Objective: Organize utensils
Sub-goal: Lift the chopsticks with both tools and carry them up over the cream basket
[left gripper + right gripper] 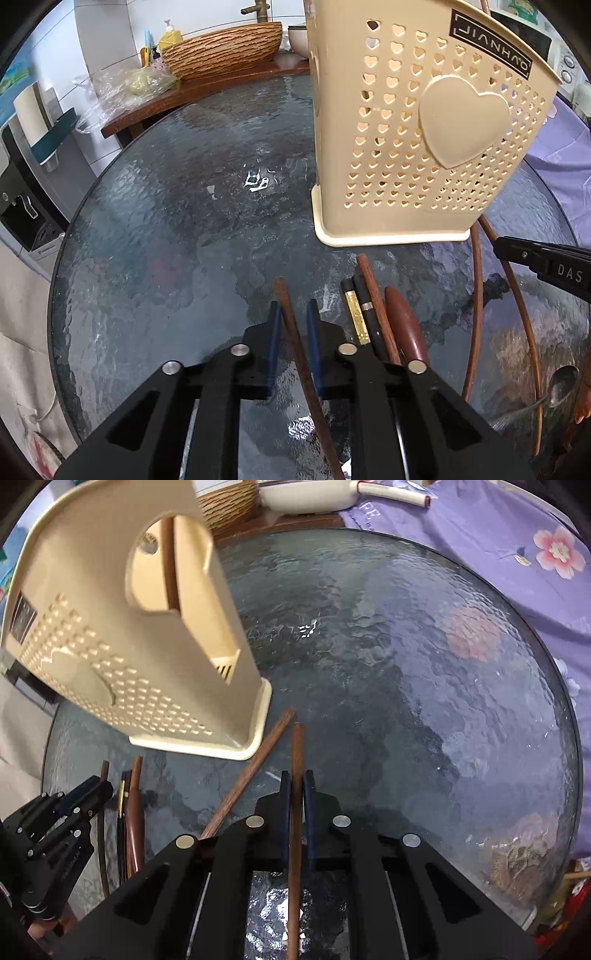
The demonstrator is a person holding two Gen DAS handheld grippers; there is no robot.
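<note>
A cream plastic utensil holder (417, 147) pierced with small heart-shaped holes and bearing a big raised heart stands on the round textured-glass table (166, 258). Seen from the right wrist, its open back shows 1 brown wooden chopstick (169, 561) already standing inside a compartment.

In front of the holder's base, the left gripper (293, 314) has its blue-padded fingers (274, 332) a little apart around a dark brown wooden chopstick (291, 332); the stick touches the left pad, and a gap shows on the other side. Just beside it to the right lies a small bundle: a black chopstick with a gold band (356, 317), a second black one with a silver ring (367, 314), another brown wooden chopstick (373, 291) and a reddish-brown wooden handle (404, 325). Further right, 2 long brown chopsticks (476, 295) run past the holder's corner, and a metal spoon (561, 384) lies near the table edge.

The right gripper (296, 786) is clamped on a brown wooden chopstick (296, 760), which runs straight between its pads and pokes out towards the holder. Another brown chopstick (255, 764) lies slanted just left of it, its tip near the holder's base.

Beyond the table sit a ribbed wooden bowl (221, 48) on a wooden shelf (207, 88), a yellow soap bottle (170, 35) and a purple floral cloth (480, 535).
</note>
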